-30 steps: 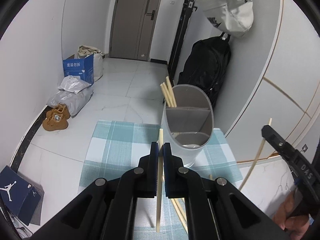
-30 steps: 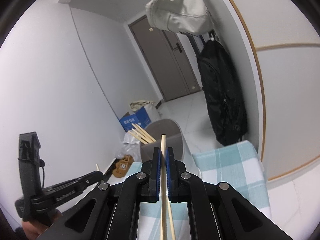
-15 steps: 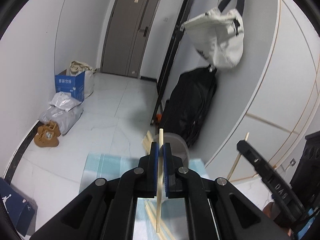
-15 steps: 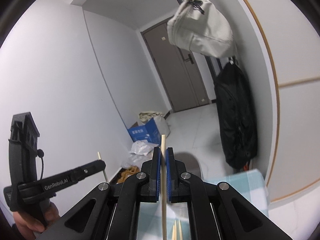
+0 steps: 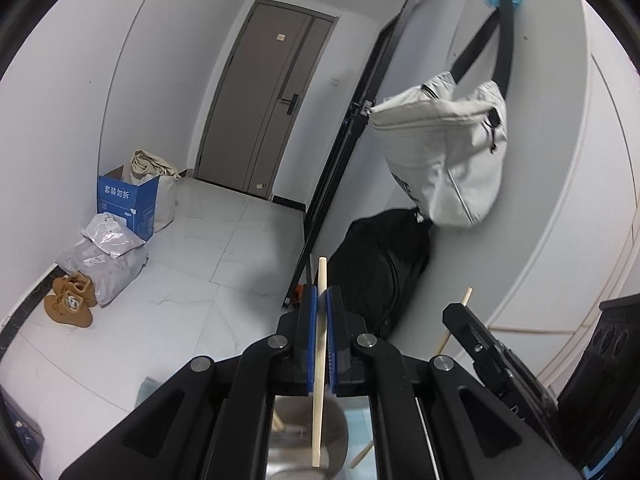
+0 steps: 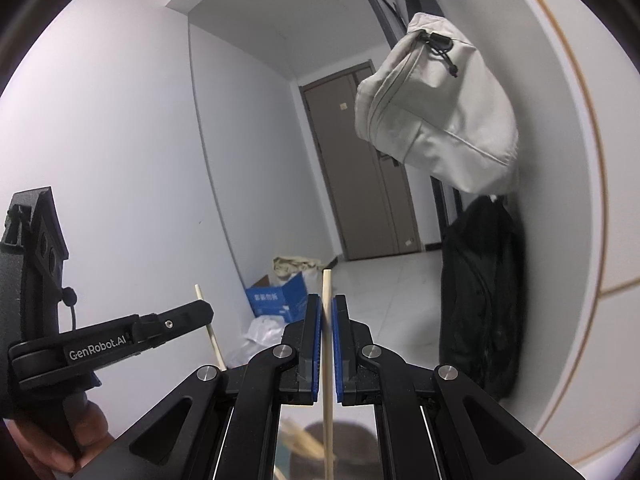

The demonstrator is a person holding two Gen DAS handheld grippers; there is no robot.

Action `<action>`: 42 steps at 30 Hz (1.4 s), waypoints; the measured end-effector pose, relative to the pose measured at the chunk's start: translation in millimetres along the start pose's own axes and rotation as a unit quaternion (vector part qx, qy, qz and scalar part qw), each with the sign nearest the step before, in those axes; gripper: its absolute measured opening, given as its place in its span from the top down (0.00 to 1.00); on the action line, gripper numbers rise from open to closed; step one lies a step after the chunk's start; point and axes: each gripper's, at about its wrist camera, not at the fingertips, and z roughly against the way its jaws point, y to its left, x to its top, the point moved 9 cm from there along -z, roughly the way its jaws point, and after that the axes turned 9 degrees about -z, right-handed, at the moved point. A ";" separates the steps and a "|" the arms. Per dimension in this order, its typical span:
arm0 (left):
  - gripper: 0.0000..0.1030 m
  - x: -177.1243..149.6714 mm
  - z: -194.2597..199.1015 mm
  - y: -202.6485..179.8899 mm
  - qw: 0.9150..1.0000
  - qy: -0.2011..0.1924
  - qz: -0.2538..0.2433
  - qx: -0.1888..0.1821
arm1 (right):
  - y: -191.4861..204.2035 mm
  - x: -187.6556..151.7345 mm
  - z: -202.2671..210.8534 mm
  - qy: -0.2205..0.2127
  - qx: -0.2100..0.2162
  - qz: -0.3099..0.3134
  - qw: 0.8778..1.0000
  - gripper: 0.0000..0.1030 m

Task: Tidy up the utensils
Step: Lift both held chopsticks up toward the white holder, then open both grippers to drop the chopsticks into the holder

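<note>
My left gripper [image 5: 321,300] is shut on a pale wooden chopstick [image 5: 319,392], held upright; its lower end hangs over the grey utensil holder [image 5: 304,448], seen between the gripper arms. My right gripper [image 6: 327,308] is shut on another wooden chopstick [image 6: 327,380], also upright, above the holder's rim [image 6: 352,440], where several chopsticks [image 6: 304,442] lean. Each gripper shows in the other's view: the right one [image 5: 460,316] with its chopstick tip [image 5: 466,294], the left one [image 6: 200,314] with its chopstick [image 6: 208,328].
A white bag [image 5: 444,160] hangs on the right wall above a black backpack [image 5: 380,276]. On the floor at the left are a blue box [image 5: 126,200], grey parcels [image 5: 104,256] and brown shoes [image 5: 70,304]. A door [image 5: 272,100] is at the back.
Both grippers have risen and tilted up with their chopsticks. The holder and checked cloth have dropped to the bottom edge of both views.
</note>
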 end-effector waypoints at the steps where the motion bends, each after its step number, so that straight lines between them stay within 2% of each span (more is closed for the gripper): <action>1: 0.99 2.5 -5.3 2.9 1.000 -0.003 0.002 0.002 | -1.5 2.4 -8.8 -0.002 0.001 0.003 1.000 0.96; 6: 0.99 4.0 -22.8 15.4 1.000 -0.015 0.010 0.013 | -6.8 3.9 -37.5 -0.005 0.007 0.009 1.000 0.96; 12: 0.99 -10.7 -41.8 25.6 1.000 -0.015 0.026 0.008 | -11.7 -10.8 -67.2 -0.003 0.009 0.017 1.000 0.96; 18: 0.99 -23.4 -51.3 26.2 1.000 -0.017 0.018 0.002 | -14.7 -35.8 -83.7 0.018 0.012 0.039 0.999 0.96; 23: 0.99 -28.8 -54.2 18.7 1.000 -0.016 -0.011 -0.011 | -12.1 -47.5 -83.0 0.040 0.021 0.052 0.998 0.96; 27: 0.99 -35.7 -54.5 16.8 0.999 -0.004 -0.030 -0.016 | -11.9 -57.6 -82.4 0.063 0.023 0.062 0.996 0.96; 33: 0.99 -40.2 -50.5 16.2 0.998 0.011 -0.050 -0.027 | -16.3 -77.1 -76.5 0.099 0.020 0.043 0.994 0.96; 38: 0.99 -46.6 -48.0 18.1 0.998 0.030 -0.047 -0.035 | -14.6 -88.6 -74.8 0.123 0.020 0.050 0.991 0.94; 42: 0.99 -50.3 -44.0 20.8 0.996 0.058 -0.027 -0.058 | -12.7 -92.4 -76.4 0.146 0.020 0.042 0.988 0.93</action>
